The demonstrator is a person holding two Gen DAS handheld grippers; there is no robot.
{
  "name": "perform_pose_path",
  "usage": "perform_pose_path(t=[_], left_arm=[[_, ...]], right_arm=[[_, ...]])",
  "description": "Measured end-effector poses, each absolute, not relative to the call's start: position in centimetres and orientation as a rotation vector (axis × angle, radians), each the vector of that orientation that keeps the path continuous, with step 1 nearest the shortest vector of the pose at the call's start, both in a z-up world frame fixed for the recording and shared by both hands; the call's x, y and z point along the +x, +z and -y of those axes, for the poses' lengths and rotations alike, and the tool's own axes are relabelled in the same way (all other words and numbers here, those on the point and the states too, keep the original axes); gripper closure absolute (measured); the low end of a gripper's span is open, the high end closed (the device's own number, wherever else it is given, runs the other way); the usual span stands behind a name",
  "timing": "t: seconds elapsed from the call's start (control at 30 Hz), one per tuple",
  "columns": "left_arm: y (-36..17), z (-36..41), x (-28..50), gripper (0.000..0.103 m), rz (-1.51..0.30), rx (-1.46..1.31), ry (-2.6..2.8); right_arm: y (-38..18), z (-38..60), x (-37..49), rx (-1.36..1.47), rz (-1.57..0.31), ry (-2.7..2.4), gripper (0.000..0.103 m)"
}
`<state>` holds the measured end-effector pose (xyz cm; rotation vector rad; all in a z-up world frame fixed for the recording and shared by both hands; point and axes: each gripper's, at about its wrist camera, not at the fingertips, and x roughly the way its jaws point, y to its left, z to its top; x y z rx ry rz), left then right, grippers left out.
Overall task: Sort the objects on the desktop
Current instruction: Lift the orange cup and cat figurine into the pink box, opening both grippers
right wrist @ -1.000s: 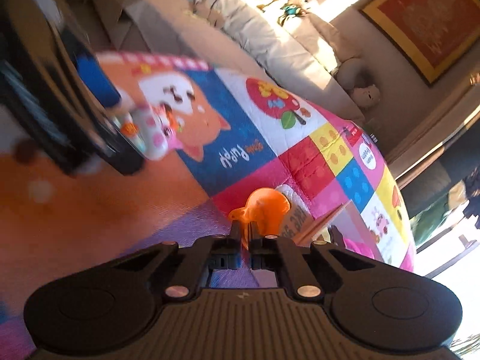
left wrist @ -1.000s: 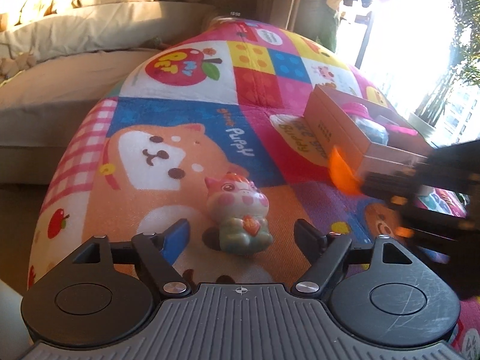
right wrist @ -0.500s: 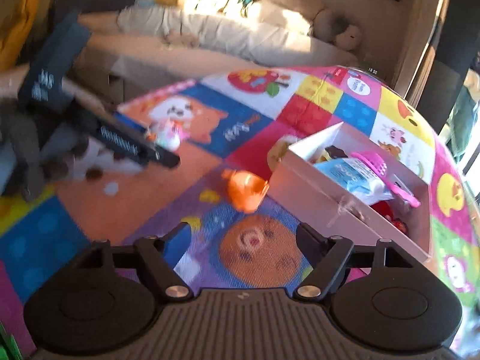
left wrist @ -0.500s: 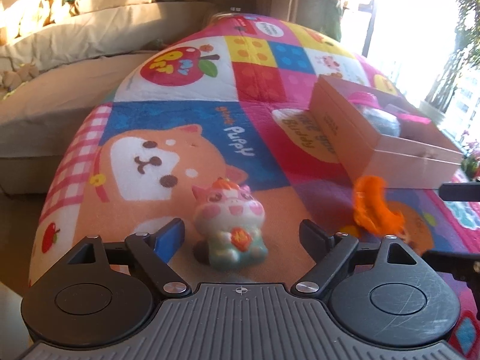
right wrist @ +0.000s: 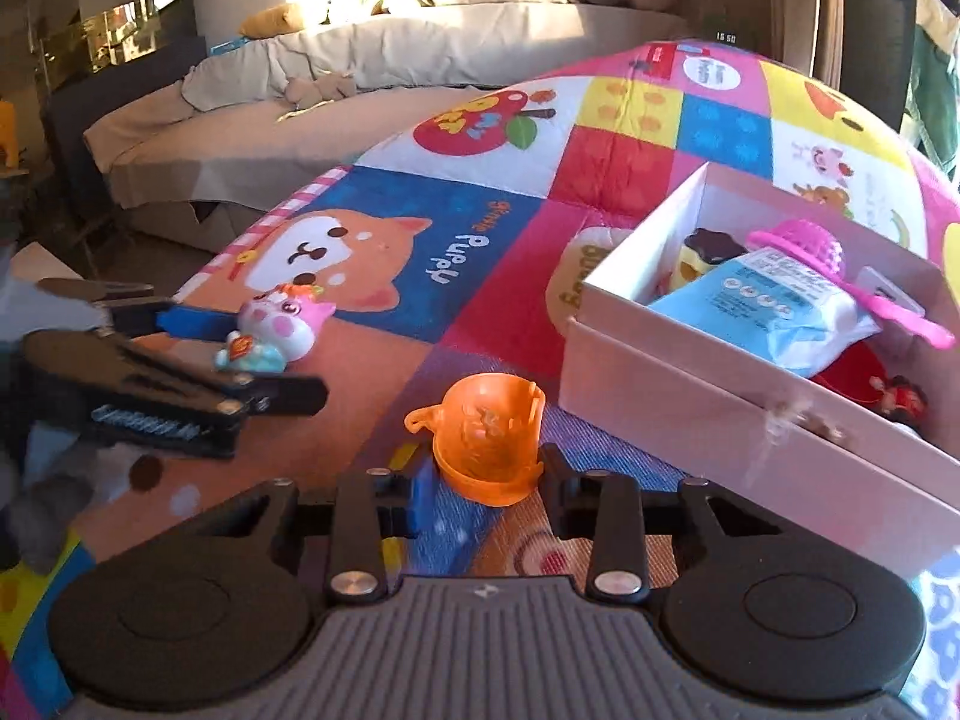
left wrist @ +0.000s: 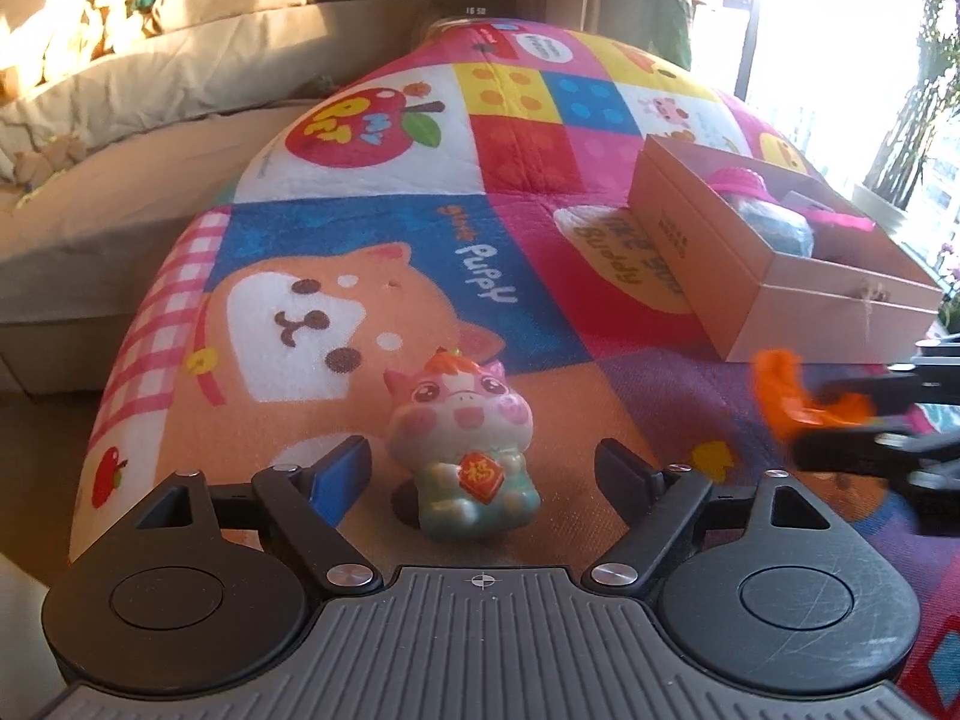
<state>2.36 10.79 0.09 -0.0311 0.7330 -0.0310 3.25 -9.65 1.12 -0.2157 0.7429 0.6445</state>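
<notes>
A pastel pig figurine (left wrist: 465,450) stands upright on the colourful play mat (left wrist: 372,192). My left gripper (left wrist: 480,468) straddles it with its jaws closing; a gap shows on each side and the pads are clear of it. An orange toy cup (right wrist: 489,438) sits tilted between the fingers of my right gripper (right wrist: 486,486), whose jaws are closing, with both fingers against its sides. From the left wrist, the orange cup (left wrist: 792,396) shows between the right gripper's (left wrist: 816,417) dark fingers. The pig figurine (right wrist: 273,333) and left gripper (right wrist: 252,354) appear at the right wrist view's left.
An open cardboard box (right wrist: 690,396) lies to the right on the mat and holds a blue packet (right wrist: 774,306), a pink brush-like toy (right wrist: 804,246) and other small items. The same box (left wrist: 780,276) is at the right. A beige sofa (left wrist: 120,192) borders the mat's far left.
The right gripper let go of the orange cup, rolled level, then came back around it with its jaws narrowed onto its sides. The left gripper stayed around the pig, slightly narrower.
</notes>
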Motion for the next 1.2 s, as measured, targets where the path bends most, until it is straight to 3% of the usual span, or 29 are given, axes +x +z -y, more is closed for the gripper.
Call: perform_pose_path(t=[0.2, 0.47, 0.67, 0.83, 0.93, 1.0, 1.07, 1.2], left_arm=[[0.9, -9.7, 1.9, 0.062, -0.739, 0.032, -0.047], [7.7, -5.4, -0.6, 0.081, -0.584, 0.055, -0.204], [11.2, -1.8, 1.5, 0.081, -0.47, 0.092, -0.272], [10.7, -1.3, 3.9, 0.079, -0.523, 0.034, -0.269], [9.4, -1.4, 3.3, 0.071, -0.564, 0.04, -0.28], [8.3, -2.0, 2.5, 0.057, -0.603, 0.034, -0.286], [7.3, -2.6, 1.6, 0.047, -0.634, 0.022, -0.287], [5.3, -3.9, 0.4, 0.027, -0.696, 0.009, -0.245]], right_arm=[[3.4, 13.8, -0.3, -0.252, -0.689, 0.64, 0.068], [9.3, 20.0, -4.3, -0.241, -0.499, 0.544, 0.068], [14.0, 23.8, -4.0, -0.194, -0.341, 0.415, 0.068], [13.9, 23.7, 0.4, -0.159, -0.374, 0.399, 0.068], [12.9, 23.1, 3.7, -0.147, -0.412, 0.385, 0.068], [12.0, 22.7, 5.6, -0.133, -0.446, 0.38, 0.066], [11.1, 22.4, 6.4, -0.124, -0.47, 0.369, 0.052], [9.5, 21.4, 4.8, -0.132, -0.498, 0.453, 0.039]])
